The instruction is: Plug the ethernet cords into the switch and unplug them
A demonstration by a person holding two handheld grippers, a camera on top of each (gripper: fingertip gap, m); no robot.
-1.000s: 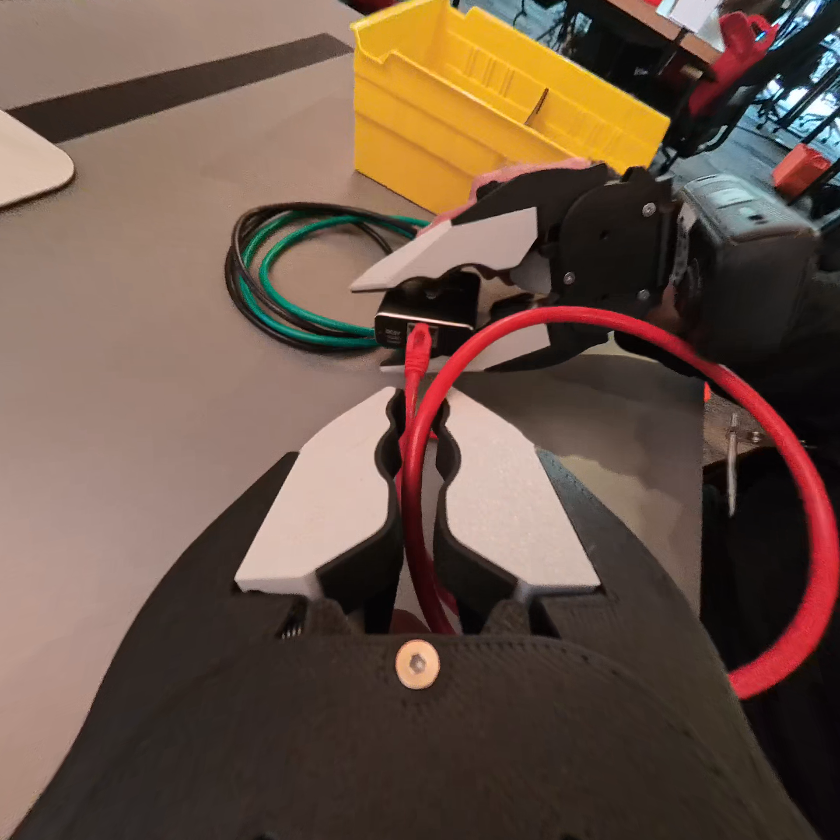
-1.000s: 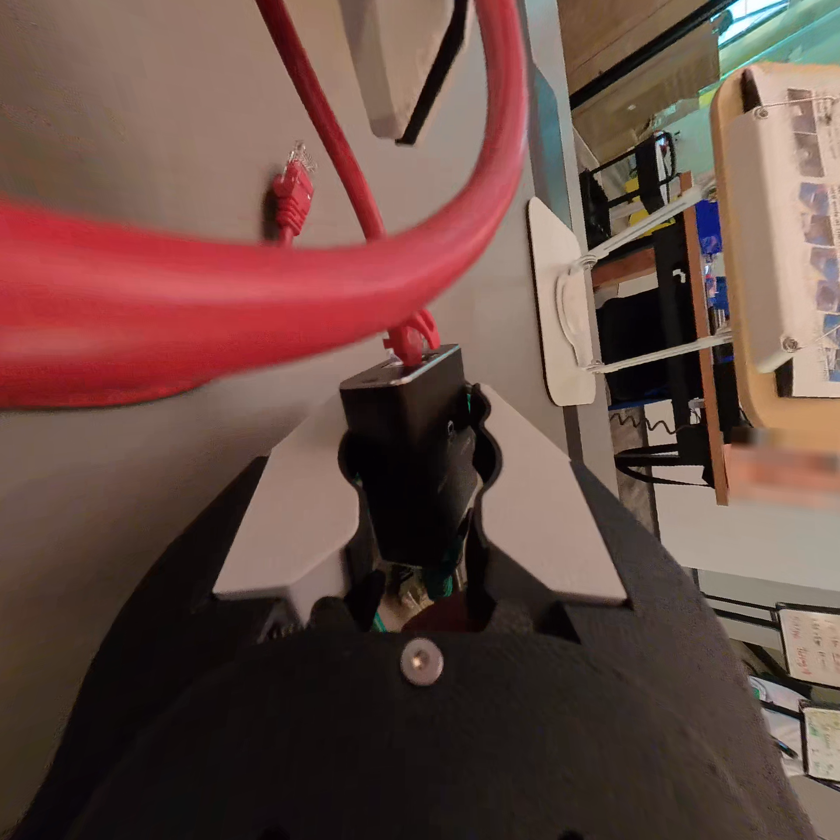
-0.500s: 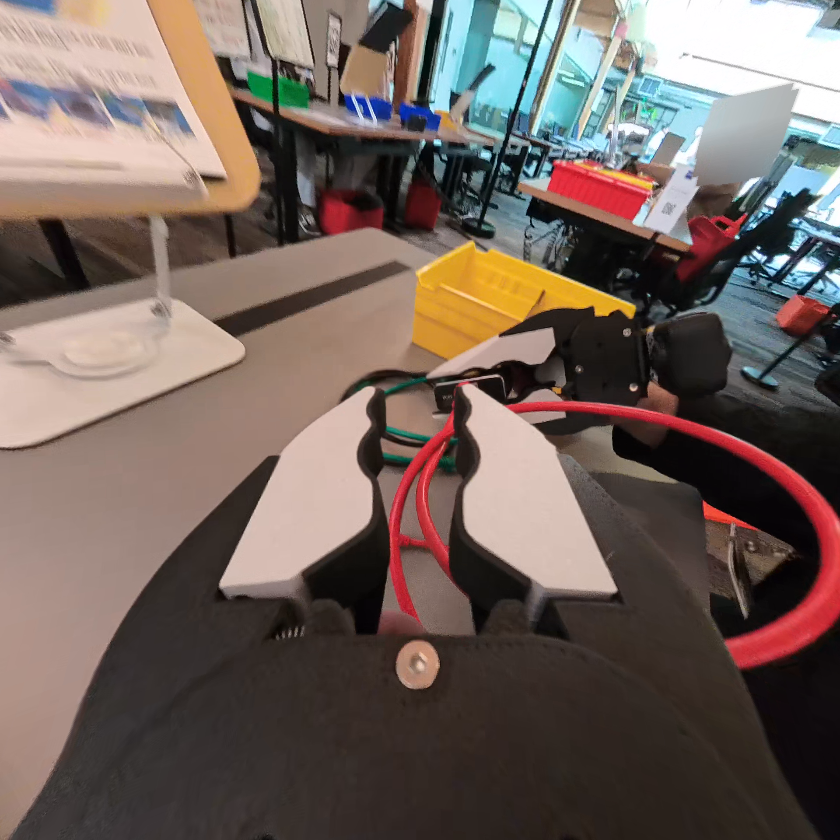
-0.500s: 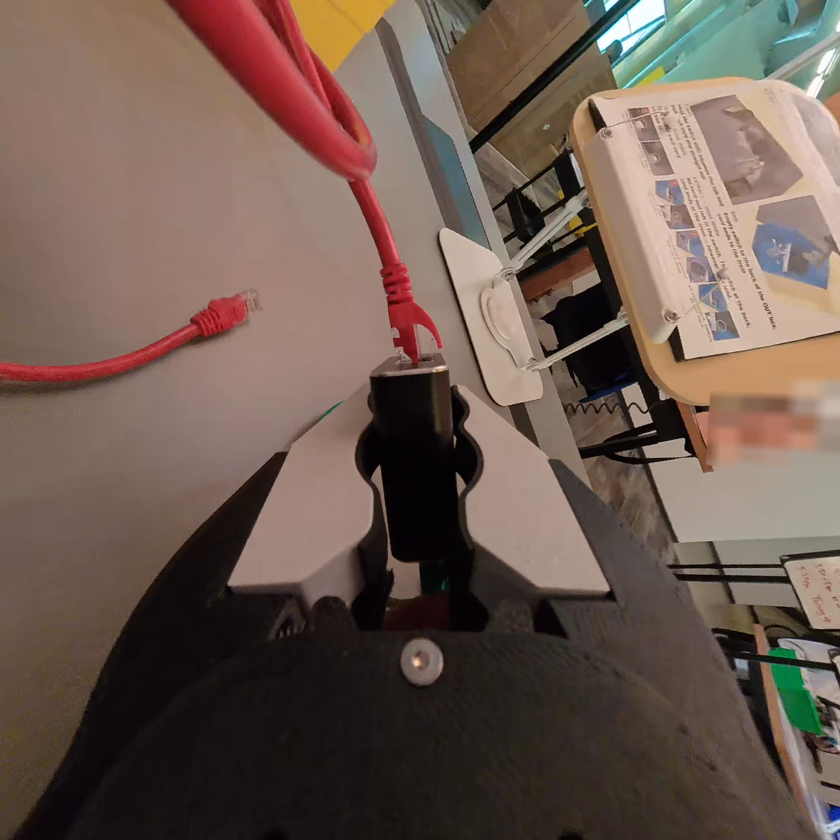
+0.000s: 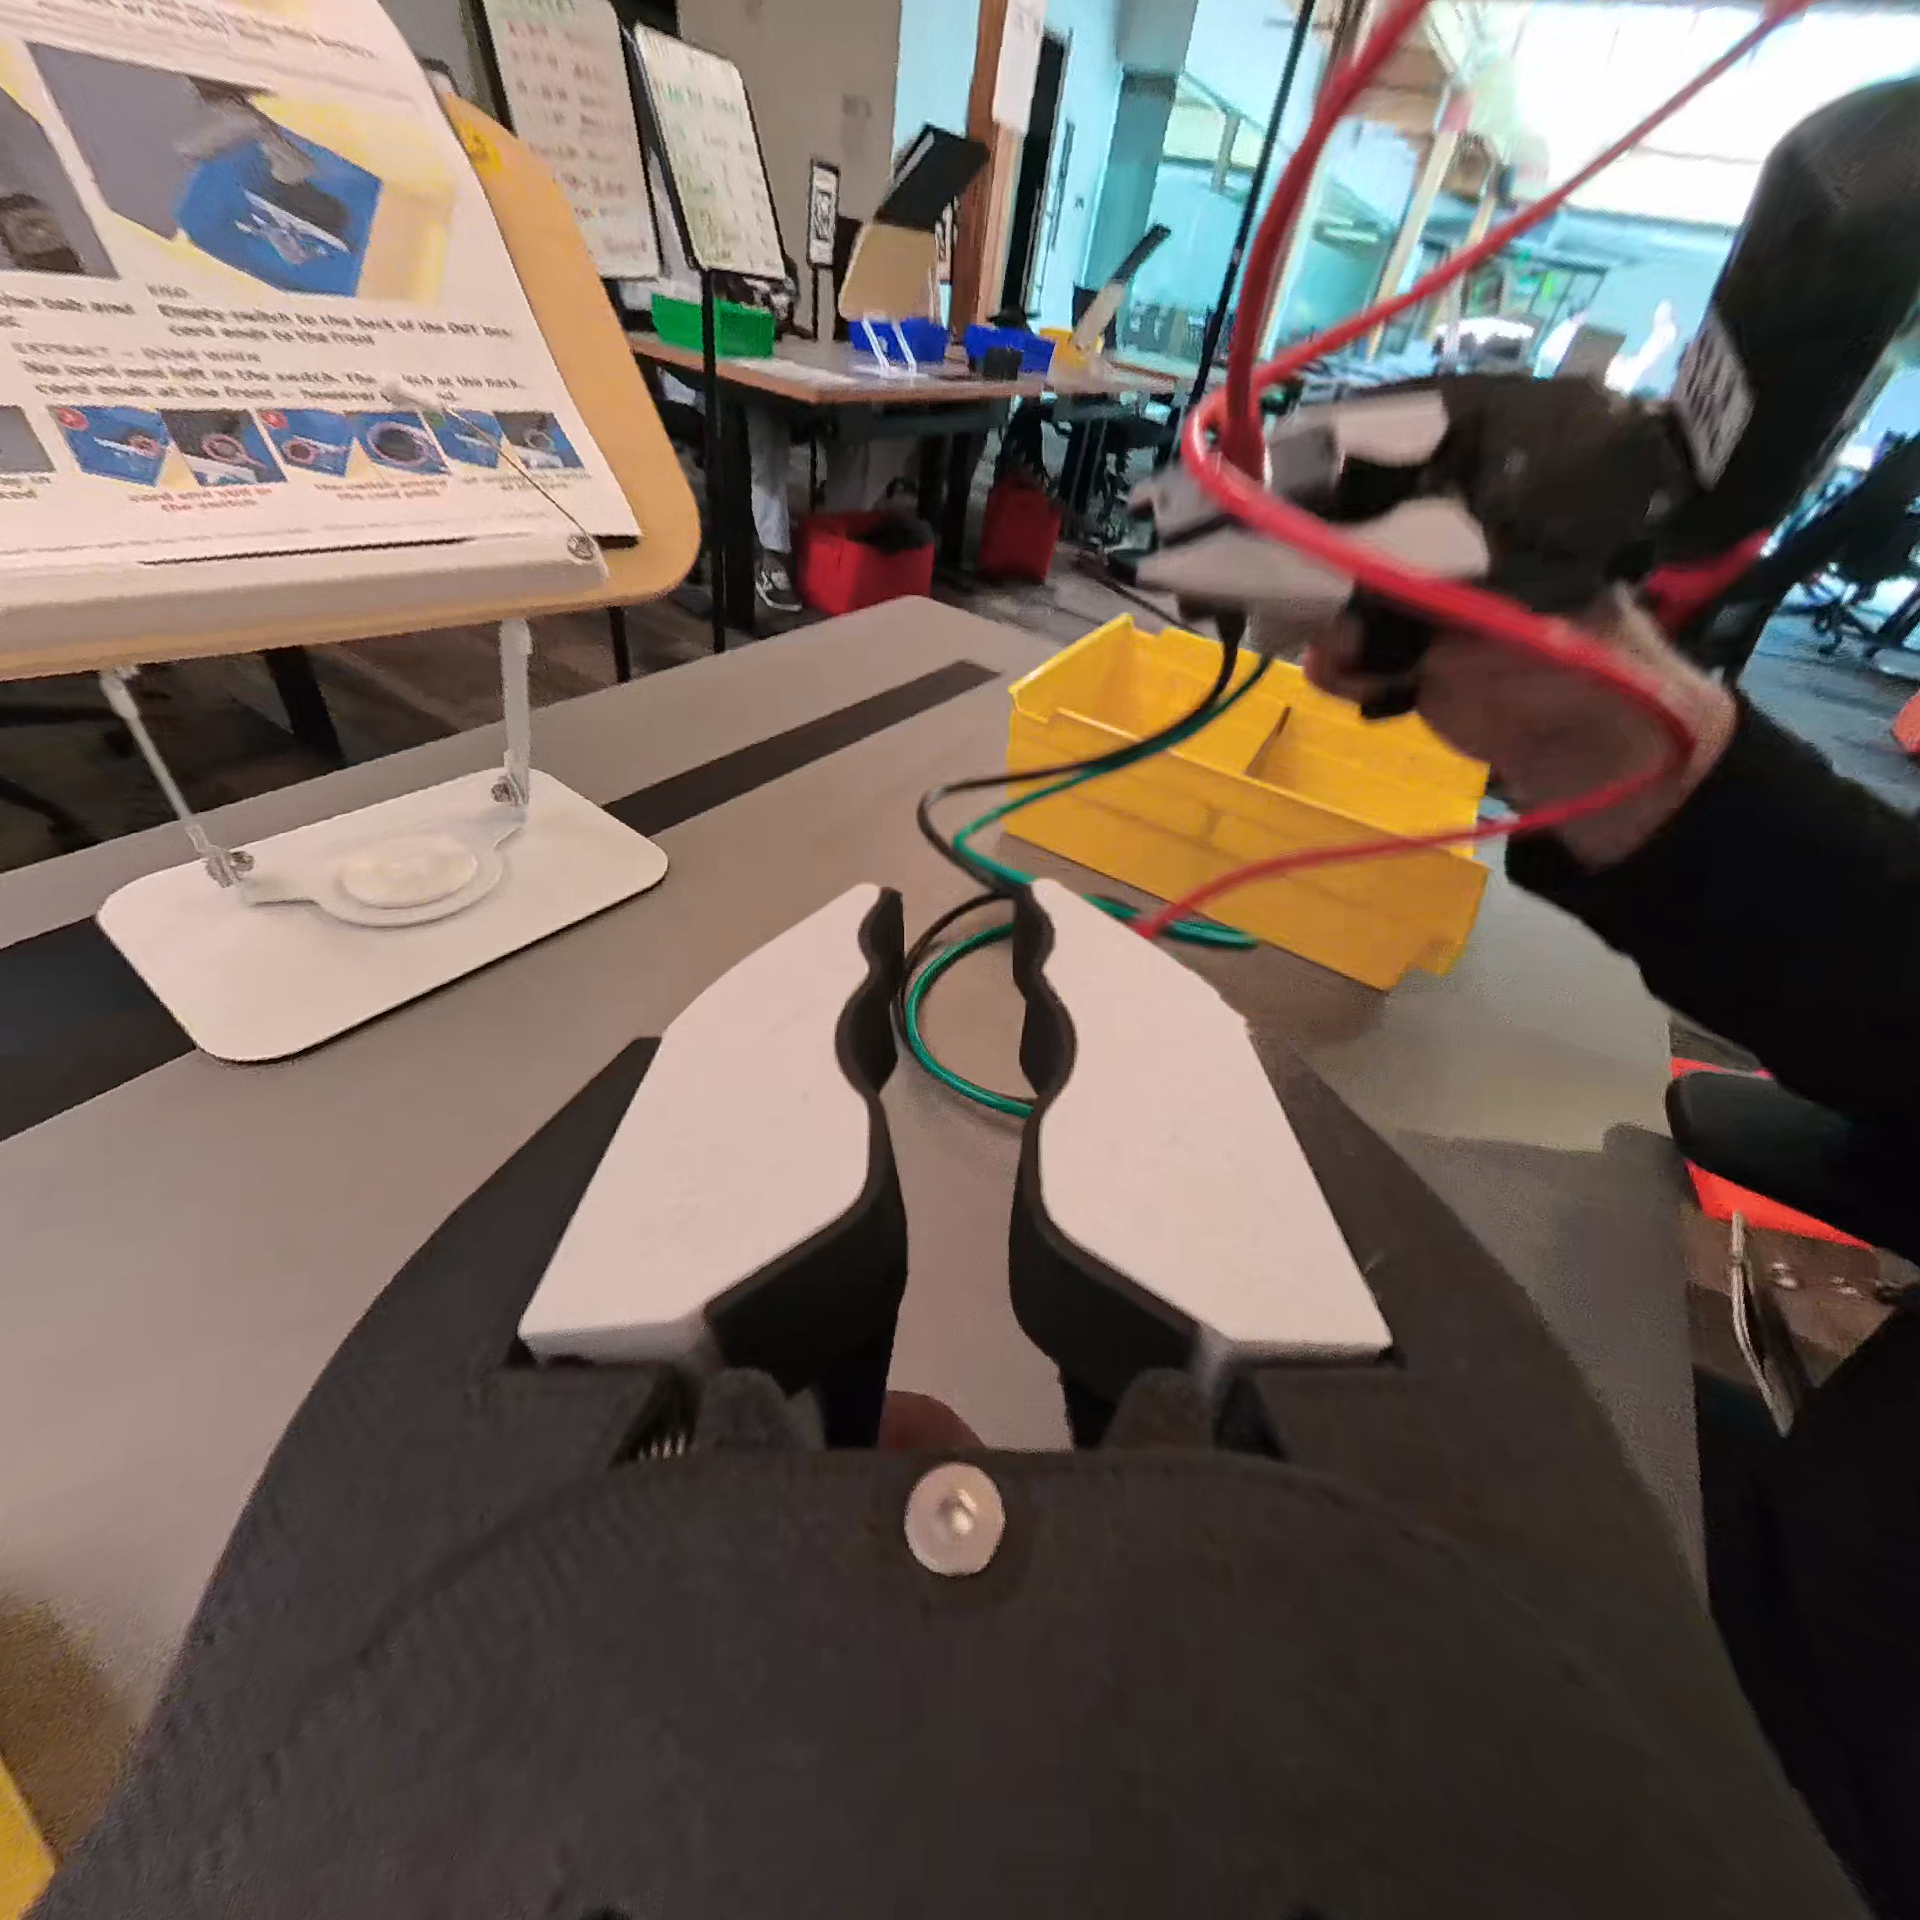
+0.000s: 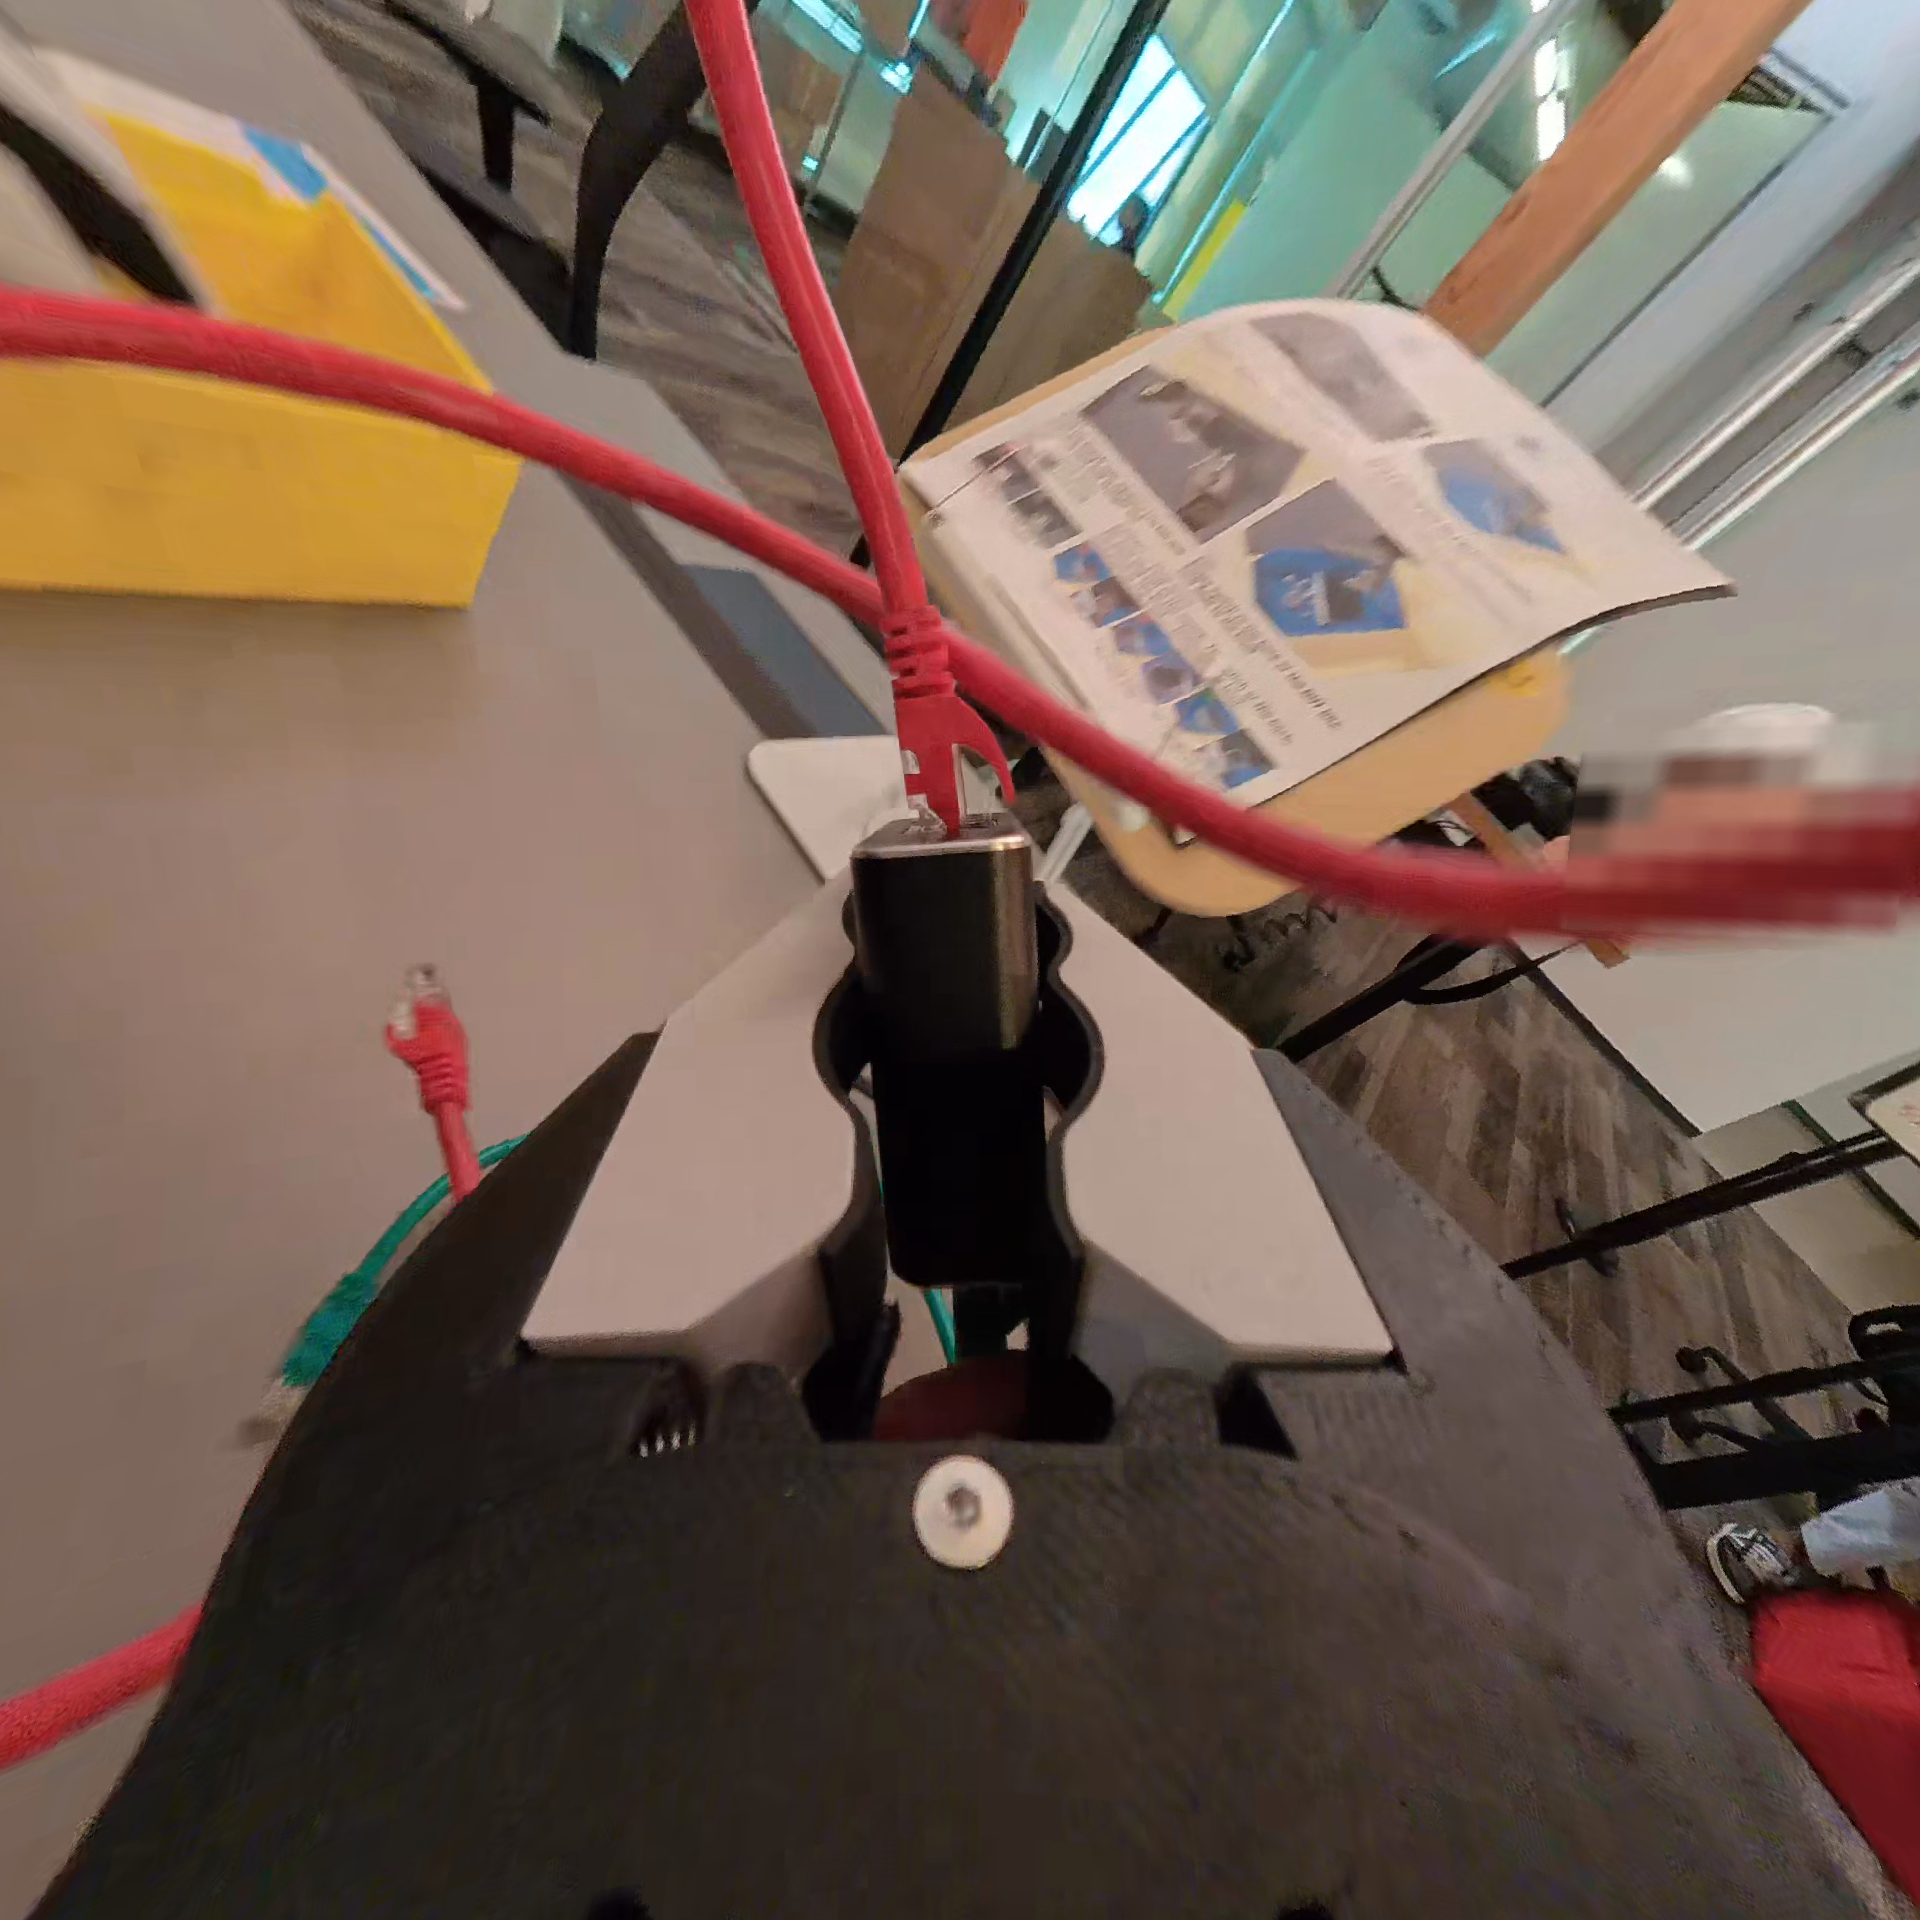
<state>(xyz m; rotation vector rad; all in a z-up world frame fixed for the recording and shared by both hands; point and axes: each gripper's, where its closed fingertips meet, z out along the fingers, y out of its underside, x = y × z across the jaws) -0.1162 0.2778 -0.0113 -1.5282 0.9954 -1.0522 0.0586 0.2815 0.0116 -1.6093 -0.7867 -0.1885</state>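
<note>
My right gripper (image 6: 945,920) is shut on the black switch (image 6: 940,997) and holds it in the air. A red ethernet plug (image 6: 930,743) sits in the switch's front port, and its red cord (image 6: 665,488) loops around. The cord's other red plug (image 6: 426,1034) lies loose on the grey table. A green cord (image 6: 410,1231) hangs from the switch's back. My left gripper (image 5: 956,914) is open a narrow gap and empty, low over the table. In its view the right gripper (image 5: 1299,520) is raised at upper right, with red loops (image 5: 1475,613) and green and black cords (image 5: 1091,769) hanging.
A yellow bin (image 5: 1247,810) stands on the table (image 5: 312,1195) behind the cords. A white-based stand (image 5: 384,914) holding an instruction sheet (image 5: 260,312) is at the left. A coil of green cord (image 5: 935,1039) lies ahead of my left fingers. A person's dark sleeve (image 5: 1766,935) is at right. Spacing between my two grippers at the tips: around 20 cm.
My left gripper has let go of the red cord and drawn back. My right gripper has lifted the switch off the table, with the red plug in it.
</note>
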